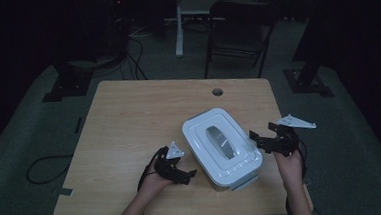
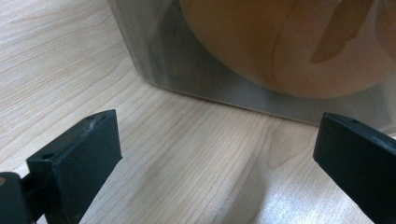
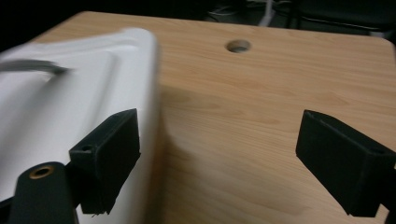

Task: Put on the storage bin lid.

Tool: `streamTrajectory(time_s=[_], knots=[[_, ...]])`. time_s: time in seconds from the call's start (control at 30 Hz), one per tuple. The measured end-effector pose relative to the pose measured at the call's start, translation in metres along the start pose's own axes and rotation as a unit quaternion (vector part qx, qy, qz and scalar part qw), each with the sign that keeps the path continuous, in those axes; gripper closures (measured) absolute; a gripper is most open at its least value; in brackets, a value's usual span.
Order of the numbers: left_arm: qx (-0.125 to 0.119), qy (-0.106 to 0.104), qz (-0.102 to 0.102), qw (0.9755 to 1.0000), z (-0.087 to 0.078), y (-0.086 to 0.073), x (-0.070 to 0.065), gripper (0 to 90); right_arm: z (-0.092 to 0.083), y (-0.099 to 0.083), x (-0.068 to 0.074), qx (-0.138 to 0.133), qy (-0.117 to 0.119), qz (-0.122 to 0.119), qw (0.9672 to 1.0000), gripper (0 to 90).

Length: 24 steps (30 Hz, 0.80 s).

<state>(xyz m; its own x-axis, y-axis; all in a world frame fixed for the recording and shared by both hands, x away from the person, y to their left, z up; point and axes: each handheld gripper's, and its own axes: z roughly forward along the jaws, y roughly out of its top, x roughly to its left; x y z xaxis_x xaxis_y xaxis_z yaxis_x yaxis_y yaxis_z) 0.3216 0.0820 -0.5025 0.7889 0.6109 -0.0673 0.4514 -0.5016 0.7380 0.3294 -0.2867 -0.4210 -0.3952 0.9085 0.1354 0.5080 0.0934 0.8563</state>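
One white lidded container point(image 1: 222, 148) on table point(image 1: 129, 121), between two wide-open, empty grippers: left gripper point(image 1: 185, 174), right gripper point(image 1: 263, 134).

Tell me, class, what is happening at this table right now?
A person sits at a wooden table with a gripper in each hand, working on a white lidded box. The left gripper sits open beside the box's left side, its see-through wall close ahead with something tan inside. The right gripper is at the box's right edge, jaws wide open and holding nothing. The lid is on, with its grey handle lying flat.
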Motion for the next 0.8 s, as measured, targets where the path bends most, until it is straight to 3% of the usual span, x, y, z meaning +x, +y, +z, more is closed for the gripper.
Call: streamTrajectory(time_s=[0.17, 0.37, 0.53, 0.63, 0.8], knots=[[-0.002, 0.001, -0.001, 1.0, 0.001, 0.002, 0.0, 1.5, 0.015, -0.011, -0.016, 0.0, -0.028, 0.01, 0.9996, 13.4], [-0.007, 0.001, -0.003, 1.0, 0.002, 0.005, -0.001, 1.5, 0.033, -0.036, -0.026, 0.016, -0.027, 0.026, 0.9992, 13.5], [-0.008, 0.0, -0.002, 1.0, 0.004, 0.007, -0.002, 1.5, 0.043, -0.055, -0.022, 0.039, -0.012, 0.022, 0.9989, 13.5], [-0.014, 0.004, -0.005, 0.9999, 0.005, 0.007, -0.003, 1.5, 0.047, -0.062, -0.015, 0.051, -0.005, 0.006, 0.9987, 15.1], [-0.009, 0.004, -0.001, 0.9999, 0.006, 0.008, -0.003, 1.5, 0.048, -0.068, -0.014, 0.046, -0.001, 0.015, 0.9988, 15.7]])
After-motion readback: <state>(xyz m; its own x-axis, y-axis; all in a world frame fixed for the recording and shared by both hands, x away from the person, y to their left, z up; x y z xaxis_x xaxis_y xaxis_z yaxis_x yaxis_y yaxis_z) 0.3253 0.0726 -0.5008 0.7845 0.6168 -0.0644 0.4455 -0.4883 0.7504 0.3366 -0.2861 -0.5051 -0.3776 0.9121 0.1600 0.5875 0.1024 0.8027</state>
